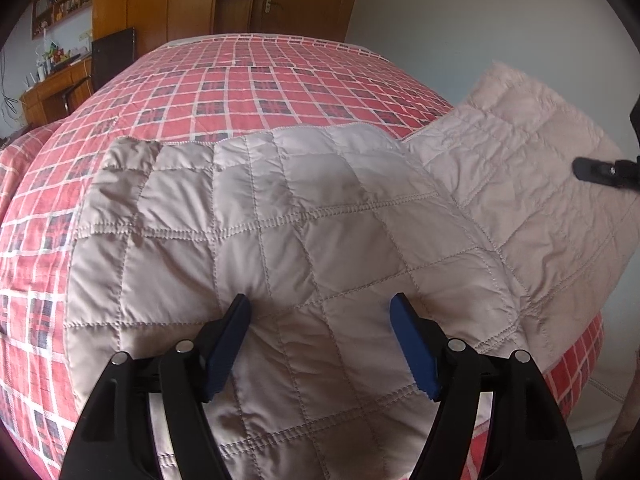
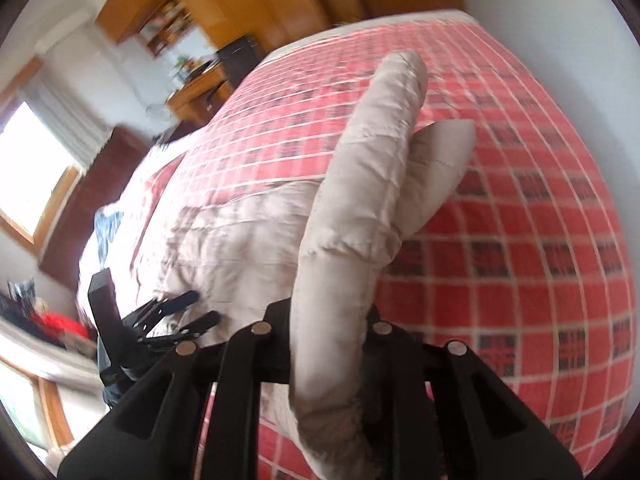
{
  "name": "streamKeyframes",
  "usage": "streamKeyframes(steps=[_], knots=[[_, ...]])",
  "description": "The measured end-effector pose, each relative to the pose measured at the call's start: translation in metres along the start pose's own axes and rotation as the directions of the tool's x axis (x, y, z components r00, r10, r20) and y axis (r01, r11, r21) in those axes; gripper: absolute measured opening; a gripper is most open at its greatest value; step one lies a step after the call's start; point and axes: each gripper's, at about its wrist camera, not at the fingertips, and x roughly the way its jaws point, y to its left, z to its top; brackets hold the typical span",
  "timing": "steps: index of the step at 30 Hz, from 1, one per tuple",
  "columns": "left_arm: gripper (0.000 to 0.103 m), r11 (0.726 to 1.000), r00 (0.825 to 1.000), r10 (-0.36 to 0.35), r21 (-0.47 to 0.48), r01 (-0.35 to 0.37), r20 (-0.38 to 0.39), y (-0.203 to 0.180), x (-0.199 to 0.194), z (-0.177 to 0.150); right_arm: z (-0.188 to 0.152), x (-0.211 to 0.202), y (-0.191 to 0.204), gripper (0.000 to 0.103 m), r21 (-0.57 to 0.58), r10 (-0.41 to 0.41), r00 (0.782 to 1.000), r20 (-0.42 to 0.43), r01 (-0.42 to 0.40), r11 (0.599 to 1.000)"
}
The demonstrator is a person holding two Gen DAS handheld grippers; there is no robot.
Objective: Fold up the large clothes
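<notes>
Quilted beige jacket point(image 1: 280, 232) lies on plaid bedspread point(image 1: 248, 80), body part-folded | left gripper point(image 1: 320, 344) spread, empty, resting over body | right gripper point(image 2: 332, 320) pinching lifted sleeve section point(image 2: 360, 184) | judged: sleeve fold under way, final folds remain.

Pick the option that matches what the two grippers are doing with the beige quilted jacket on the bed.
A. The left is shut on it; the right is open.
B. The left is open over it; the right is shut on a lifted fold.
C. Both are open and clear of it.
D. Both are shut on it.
B: the left gripper stands open over the quilted jacket, while the right gripper is shut on a raised fold.
</notes>
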Motion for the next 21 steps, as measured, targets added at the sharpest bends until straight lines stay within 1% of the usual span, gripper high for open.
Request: streamKeyframes(steps=[3, 6, 8, 9, 11, 15, 16, 19, 21], knots=[[0.073, 0.998, 0.999, -0.046, -0.053, 0.046, 0.000, 0.014, -0.010, 0.005, 0.005, 0.013, 0.038, 0.016, -0.089, -0.025, 0.999, -0.023, 0.023, 0.996], [0.073, 0.994, 0.998, -0.058, -0.089, 0.060, 0.026, 0.028, -0.023, 0.011, 0.004, 0.033, 0.067, 0.016, -0.161, -0.047, 0.998, -0.052, 0.038, 0.986], [0.073, 0.988, 0.995, -0.093, -0.116, 0.097, 0.038, 0.038, -0.032, 0.016, 0.000, 0.048, 0.084, 0.017, -0.199, -0.065, 0.995, -0.071, 0.050, 0.979], [0.073, 0.983, 0.992, -0.122, -0.136, 0.127, 0.045, 0.043, -0.035, 0.019, -0.002, 0.056, 0.089, 0.018, -0.212, -0.068, 0.994, -0.080, 0.050, 0.976], [0.073, 0.964, 0.979, -0.196, -0.175, 0.201, 0.051, 0.053, -0.039, 0.026, -0.006, 0.074, 0.099, 0.019, -0.238, -0.082, 0.992, -0.099, 0.057, 0.970], [0.073, 0.916, 0.944, -0.326, -0.234, 0.327, 0.046, 0.062, -0.034, 0.040, -0.013, 0.098, 0.110, 0.024, -0.269, -0.098, 0.987, -0.128, 0.060, 0.961], [0.073, 0.910, 0.940, -0.340, -0.238, 0.340, 0.041, 0.062, -0.030, 0.043, -0.015, 0.103, 0.113, 0.025, -0.278, -0.102, 0.986, -0.132, 0.062, 0.959], [0.073, 0.906, 0.934, -0.357, -0.233, 0.353, 0.027, 0.058, -0.018, 0.052, -0.018, 0.114, 0.118, 0.028, -0.292, -0.108, 0.984, -0.141, 0.062, 0.954], [0.073, 0.897, 0.924, -0.383, -0.230, 0.377, 0.021, 0.056, -0.012, 0.055, -0.021, 0.118, 0.123, 0.029, -0.297, -0.107, 0.984, -0.143, 0.061, 0.953]])
